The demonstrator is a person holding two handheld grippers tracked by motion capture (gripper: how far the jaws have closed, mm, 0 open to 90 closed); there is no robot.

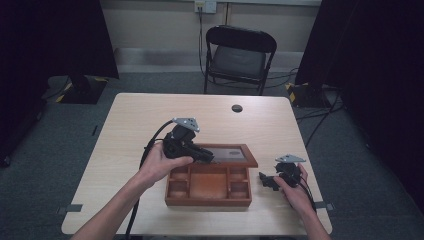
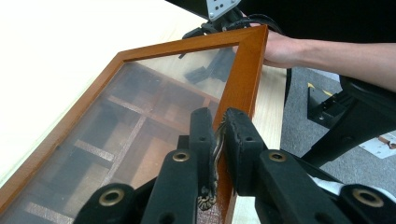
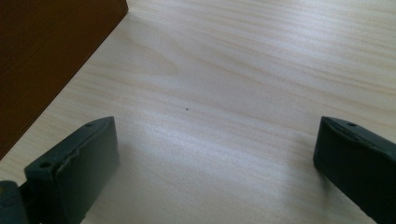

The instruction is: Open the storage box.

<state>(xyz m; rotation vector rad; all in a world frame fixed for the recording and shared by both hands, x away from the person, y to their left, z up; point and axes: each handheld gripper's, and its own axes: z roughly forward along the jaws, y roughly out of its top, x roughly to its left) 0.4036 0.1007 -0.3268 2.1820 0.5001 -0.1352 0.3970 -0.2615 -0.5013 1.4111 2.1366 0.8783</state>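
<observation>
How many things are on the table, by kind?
Wooden box with lid: 1
Grippers: 2, left gripper shut on the lid's clasp, right gripper open over the table
Total: 3

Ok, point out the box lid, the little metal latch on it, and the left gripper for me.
box lid (image 2: 243, 79), left gripper view, on its wooden frame edge.
metal latch (image 2: 215, 154), left gripper view, on the strip pinched between the jaws.
left gripper (image 1: 200, 152), high view, at its jaws on the lid's front edge.
</observation>
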